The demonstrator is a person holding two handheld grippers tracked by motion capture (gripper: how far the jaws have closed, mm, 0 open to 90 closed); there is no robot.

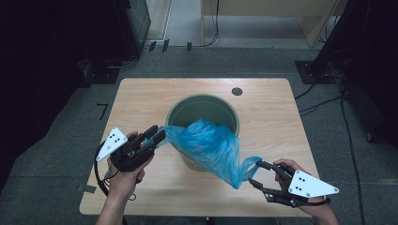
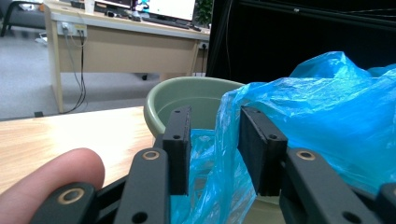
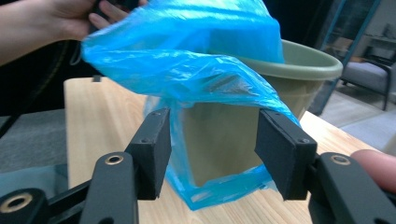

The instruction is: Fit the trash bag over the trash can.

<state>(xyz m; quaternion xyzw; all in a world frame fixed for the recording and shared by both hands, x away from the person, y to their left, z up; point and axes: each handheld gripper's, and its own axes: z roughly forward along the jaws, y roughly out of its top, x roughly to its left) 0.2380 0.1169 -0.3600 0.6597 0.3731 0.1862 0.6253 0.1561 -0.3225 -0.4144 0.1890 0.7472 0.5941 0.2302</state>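
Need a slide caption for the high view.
Two hand-held grippers, left and right, stretch a blue plastic bag over a green bin.

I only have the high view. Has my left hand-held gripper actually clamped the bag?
Observer: No. In the left gripper view the left hand-held gripper is open. A fold of the bag runs between its jaws with a gap on both sides.
Operator: And the right one, is it gripping anything?
Observer: Not yet. In the right gripper view the right hand-held gripper is wide open, and the bag's loop hangs between its jaws unclamped.
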